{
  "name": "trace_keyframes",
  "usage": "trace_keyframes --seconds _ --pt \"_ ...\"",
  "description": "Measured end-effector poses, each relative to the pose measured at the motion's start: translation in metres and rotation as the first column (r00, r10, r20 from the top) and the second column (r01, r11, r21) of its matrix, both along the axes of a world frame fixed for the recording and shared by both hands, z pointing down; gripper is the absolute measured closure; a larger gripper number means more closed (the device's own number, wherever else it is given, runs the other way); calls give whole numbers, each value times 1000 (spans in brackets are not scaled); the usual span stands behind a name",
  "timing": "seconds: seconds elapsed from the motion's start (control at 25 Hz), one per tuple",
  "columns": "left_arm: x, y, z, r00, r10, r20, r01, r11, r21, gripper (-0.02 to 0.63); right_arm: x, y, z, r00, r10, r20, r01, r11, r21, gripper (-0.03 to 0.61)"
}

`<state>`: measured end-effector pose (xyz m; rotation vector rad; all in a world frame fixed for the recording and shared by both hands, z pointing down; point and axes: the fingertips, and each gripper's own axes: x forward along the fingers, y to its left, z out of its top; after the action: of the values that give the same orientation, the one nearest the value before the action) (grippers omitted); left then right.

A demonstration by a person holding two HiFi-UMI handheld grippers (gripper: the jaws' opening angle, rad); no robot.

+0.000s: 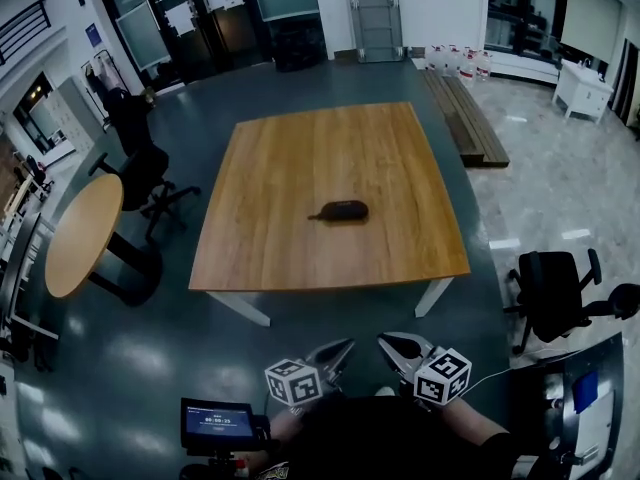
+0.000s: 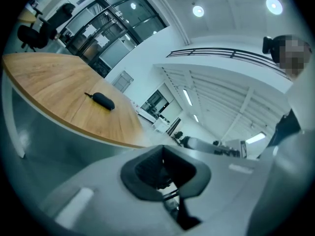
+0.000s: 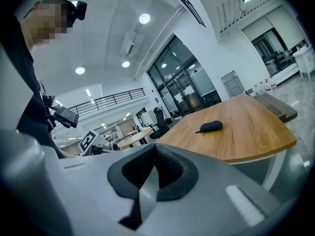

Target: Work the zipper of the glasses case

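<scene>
**Left gripper.** The left gripper is low in front of your body, off the near edge of the table and well apart from it. Its jaws are fully together with nothing between them, as the left gripper view confirms.

**Glasses case.** The glasses case lies flat near the middle of the wooden top, alone, with its long side across your line of sight. A thin tail projects from its left end. At this range you cannot tell whether it is the zipper pull or a strap, or whether the zipper is run open or run closed. The case appears in both gripper views, so both cameras face it.

**Right gripper.** The right gripper is beside the left one, tips near each other. It is also fully closed and empty.

**Handling note.** This position fits two stages: walking up to the case, or standing back from it with the zipper work finished. In either stage, carry both grippers level and clear of the table edge. Any work on the zipper will probably need one gripper to pin the case body and the other to pinch the small pull, because the light case is likely to slide.
</scene>
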<state>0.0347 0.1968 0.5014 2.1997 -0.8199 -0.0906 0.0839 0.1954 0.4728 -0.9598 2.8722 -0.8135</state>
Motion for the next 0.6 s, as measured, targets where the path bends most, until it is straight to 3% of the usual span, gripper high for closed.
trace_keyframes --seconds 0.24,0.44,0.6 --pt "11 -5 -6 999 21 46 -23 999 45 615 6 -8 -3 1000 0 11 0 1000 18 574" --pt "19 -17 -35 992 5 127 -36 970 242 615 12 -17 -14 999 30 -18 -28 994 104 574" --pt "35 -17 -29 984 54 168 -93 967 237 615 15 -16 -9 999 41 -31 -38 995 89 574"
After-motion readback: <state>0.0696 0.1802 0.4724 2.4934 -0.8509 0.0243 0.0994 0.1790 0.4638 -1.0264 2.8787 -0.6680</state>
